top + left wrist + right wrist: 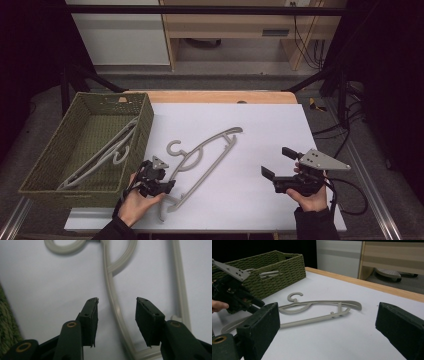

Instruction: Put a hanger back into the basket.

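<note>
Basket (75,145): an olive-green woven basket stands at the far left of the table, its near end level with the left hand.
Hanger in basket (100,159): a pale grey plastic hanger lies slantwise inside, hook toward the basket's right wall.
Left gripper (169,189): held at the near left, just right of the basket; the jaws stand parted and released, gripping nothing.
Left gripper's jaws: in the left gripper view one thin arm of the loose hanger runs across the sheet between the two pads, seemingly under them and untouched, though the blur makes contact hard to judge.
Loose hanger (207,152): a second pale grey hanger lies flat on the white sheet (260,125) at centre, hook toward the left, its long body running from near left to far right.
Right gripper (278,162): held at the near right, well apart from the hanger, jaws spread wide and empty, pointing left toward it.
</note>
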